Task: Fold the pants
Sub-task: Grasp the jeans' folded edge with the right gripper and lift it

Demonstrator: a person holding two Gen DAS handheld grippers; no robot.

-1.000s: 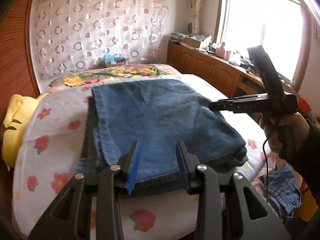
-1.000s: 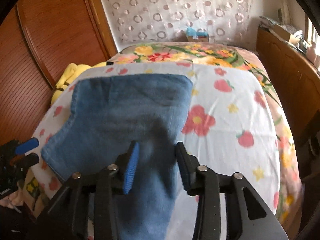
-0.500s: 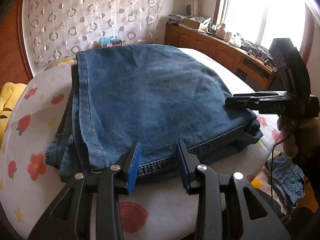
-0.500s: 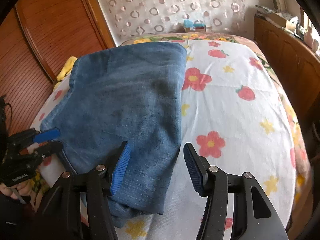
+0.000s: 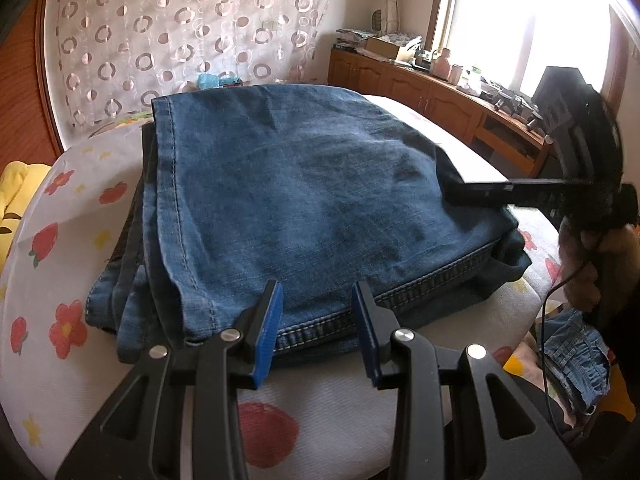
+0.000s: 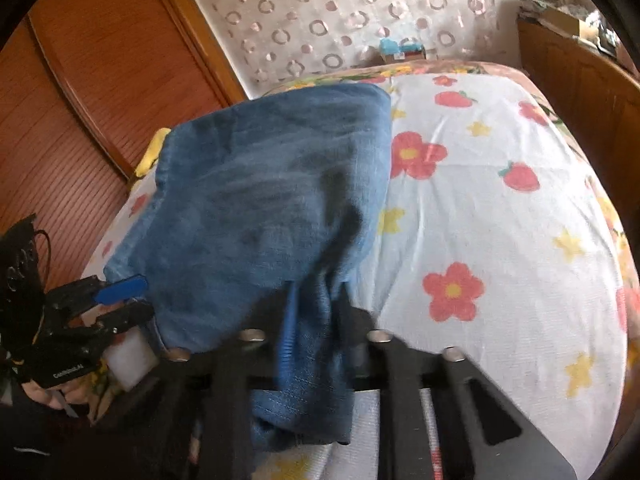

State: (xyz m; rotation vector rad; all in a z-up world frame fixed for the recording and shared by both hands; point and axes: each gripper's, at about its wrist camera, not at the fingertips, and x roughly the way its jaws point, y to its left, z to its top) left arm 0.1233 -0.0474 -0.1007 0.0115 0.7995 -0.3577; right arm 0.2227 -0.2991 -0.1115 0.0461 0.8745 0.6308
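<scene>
My right gripper (image 6: 316, 320) has just clamped the near corner of the jeans (image 5: 304, 200) lying on the bed (image 6: 500, 220); my left gripper (image 5: 316, 320) stays parted at the hem and should bite before I lift evenly.

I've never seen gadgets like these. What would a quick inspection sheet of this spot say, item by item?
Surface: bed with flowered sheet.
Job's things: folded blue jeans lying on it.
Clutter: yellow bedding at the side; more denim off the bed's edge.
Grippers: left gripper open at the jeans' hem; right gripper has just closed, pinching a jeans corner.
Cables: thin black wire below the hand.
Surroundings: wooden cabinets, window, patterned curtain.
</scene>
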